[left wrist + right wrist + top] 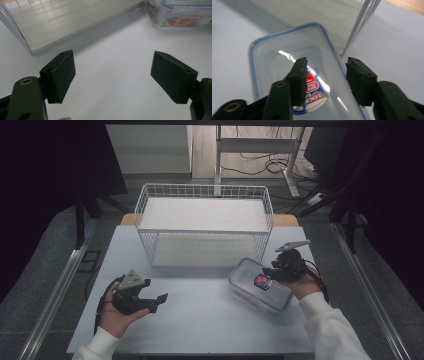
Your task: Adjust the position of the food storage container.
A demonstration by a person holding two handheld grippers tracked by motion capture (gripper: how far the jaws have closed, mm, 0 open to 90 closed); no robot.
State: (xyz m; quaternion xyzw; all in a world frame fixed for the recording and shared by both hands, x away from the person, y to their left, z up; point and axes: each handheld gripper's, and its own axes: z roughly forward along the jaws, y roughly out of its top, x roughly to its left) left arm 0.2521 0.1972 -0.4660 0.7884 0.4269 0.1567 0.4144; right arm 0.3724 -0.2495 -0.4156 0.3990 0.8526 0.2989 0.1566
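A clear plastic box (250, 294) with a blue-rimmed lid and a red and blue sticker (262, 281) lies on the white table, right of centre. My right gripper (268, 270) hovers over its right end. In the right gripper view this gripper (327, 62) is open above the lid (287, 55), one jaw over the sticker (312, 92) and the other past the blue rim. My left gripper (153, 291) rests low at the front left, open and holding nothing. The left gripper view shows its gripper (112, 56) pointing across bare table towards the box (180, 12).
A white wire basket (205, 190) with a pale floor (62, 22) stands at the back of the table (200, 325), just behind the box; its corner wires (362, 22) rise close to my right gripper. Dark curtains and desk legs lie beyond.
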